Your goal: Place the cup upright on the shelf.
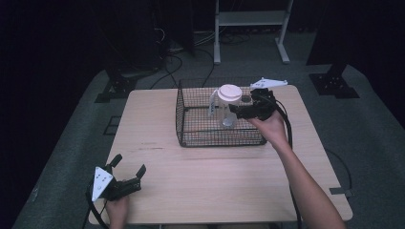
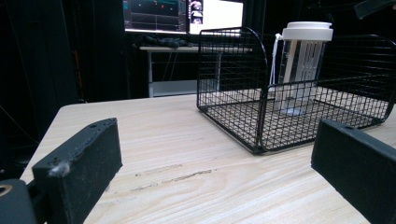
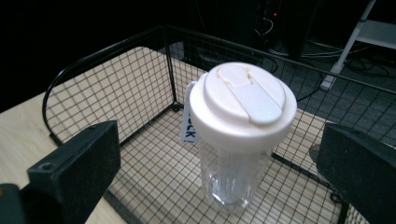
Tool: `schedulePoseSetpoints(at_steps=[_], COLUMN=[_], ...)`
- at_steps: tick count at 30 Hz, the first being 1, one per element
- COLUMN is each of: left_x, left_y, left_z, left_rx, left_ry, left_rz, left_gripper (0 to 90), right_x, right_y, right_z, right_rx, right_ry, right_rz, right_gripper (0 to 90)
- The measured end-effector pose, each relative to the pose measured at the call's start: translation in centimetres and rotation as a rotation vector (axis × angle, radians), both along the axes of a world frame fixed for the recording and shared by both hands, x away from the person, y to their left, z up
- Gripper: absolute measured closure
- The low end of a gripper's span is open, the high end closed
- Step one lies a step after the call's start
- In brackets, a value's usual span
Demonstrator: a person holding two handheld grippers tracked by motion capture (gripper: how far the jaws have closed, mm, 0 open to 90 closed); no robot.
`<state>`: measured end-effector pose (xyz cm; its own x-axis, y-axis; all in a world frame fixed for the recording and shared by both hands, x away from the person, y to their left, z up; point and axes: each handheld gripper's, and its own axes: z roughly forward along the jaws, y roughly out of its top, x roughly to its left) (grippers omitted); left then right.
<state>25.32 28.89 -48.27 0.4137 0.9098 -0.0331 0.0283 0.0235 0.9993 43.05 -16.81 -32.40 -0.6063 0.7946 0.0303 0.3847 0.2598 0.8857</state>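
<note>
Upper centre of the high view, my right gripper point(image 1: 237, 110) hangs spread beside the lidded cup point(image 1: 226, 106) standing in the wire basket point(image 1: 191, 138), lined up to grab; left gripper point(image 1: 128, 167) idles unclenched, lower left.

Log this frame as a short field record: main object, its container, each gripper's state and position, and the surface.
object: clear ribbed plastic tumbler with white lid, upright, a white tag at its side
container: black wire mesh basket; tumbler stands inside it
right gripper: open, jaws either side of the tumbler, not closed on it
left gripper: open, holding nothing, at the table's near left corner
surface: light wooden table
</note>
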Motion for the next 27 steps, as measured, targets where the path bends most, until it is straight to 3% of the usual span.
schedulePoseSetpoints(at_steps=[18,27], left_x=[0.0,0.0], left_y=[0.0,-0.1], left_z=[0.0,0.0], left_rx=[0.006,0.009], left_ry=[0.000,0.002], left_rz=[0.001,0.002], left_gripper=[0.9,0.9], right_x=[-3.6,-4.8], right_y=[-1.6,-2.2], right_z=[-0.7,-1.4], right_rx=[0.017,-0.002], right_ry=[0.009,0.013], right_rz=[0.043,0.051], right_gripper=[0.0,0.0])
